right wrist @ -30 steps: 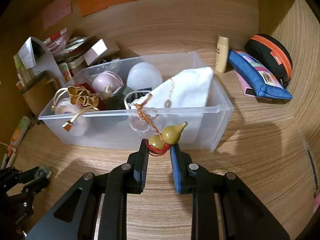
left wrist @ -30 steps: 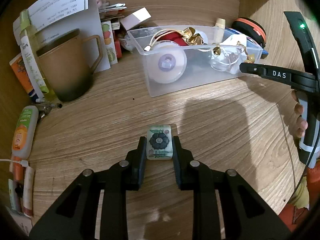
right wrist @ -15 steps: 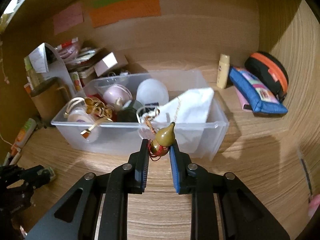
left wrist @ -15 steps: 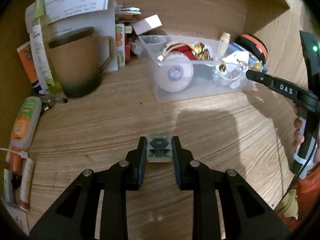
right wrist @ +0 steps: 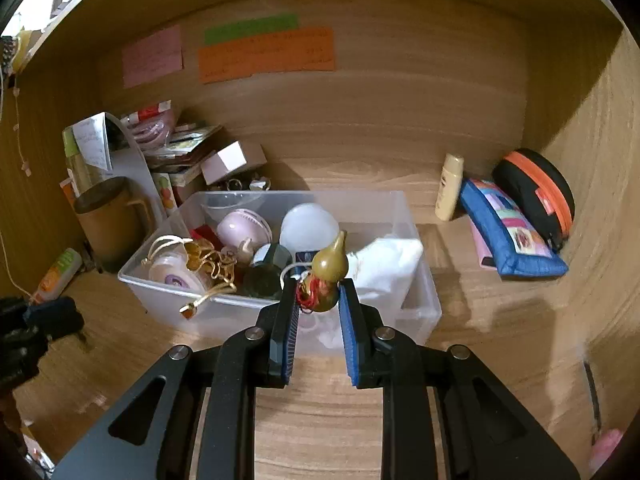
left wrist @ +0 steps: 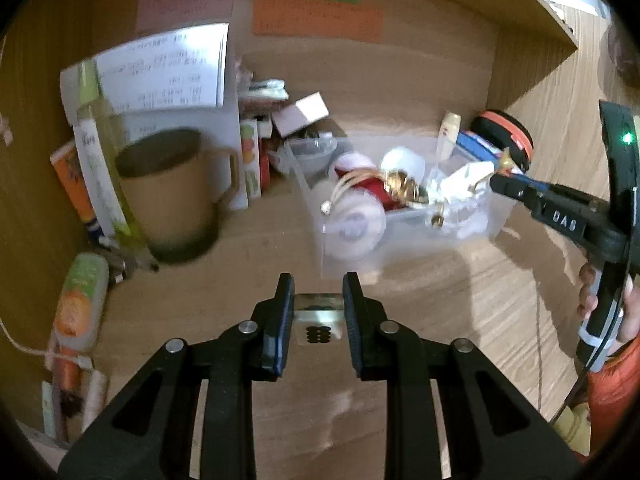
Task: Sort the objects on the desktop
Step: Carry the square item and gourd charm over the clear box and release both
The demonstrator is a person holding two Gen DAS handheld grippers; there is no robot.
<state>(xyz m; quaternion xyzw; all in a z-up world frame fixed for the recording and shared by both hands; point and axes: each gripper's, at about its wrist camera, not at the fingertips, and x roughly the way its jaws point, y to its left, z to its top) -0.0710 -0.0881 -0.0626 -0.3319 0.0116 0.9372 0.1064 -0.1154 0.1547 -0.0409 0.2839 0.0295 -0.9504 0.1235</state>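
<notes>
My left gripper [left wrist: 319,296] is shut on a small flat box with a flower print [left wrist: 319,318] and holds it lifted above the wooden desk [left wrist: 248,288]. My right gripper [right wrist: 319,296] is shut on a small olive gourd charm with red cord [right wrist: 329,270], held over the front wall of the clear plastic bin [right wrist: 428,300]. The bin also shows in the left wrist view [left wrist: 404,240], filled with several trinkets. The right gripper also shows in the left wrist view [left wrist: 500,182] at the bin's right end.
A brown mug [left wrist: 172,196], a paper stand [left wrist: 160,76] and tubes [left wrist: 78,304] stand at the left. Small boxes [right wrist: 232,158] are piled behind the bin. A cream bottle [right wrist: 450,186], blue pouch [right wrist: 508,236] and black-orange case [right wrist: 536,196] lie at the right by the side wall.
My left gripper lifted the flower-print box off the desk and tilted up. My right gripper raised the gourd charm from in front of the bin to above its front wall.
</notes>
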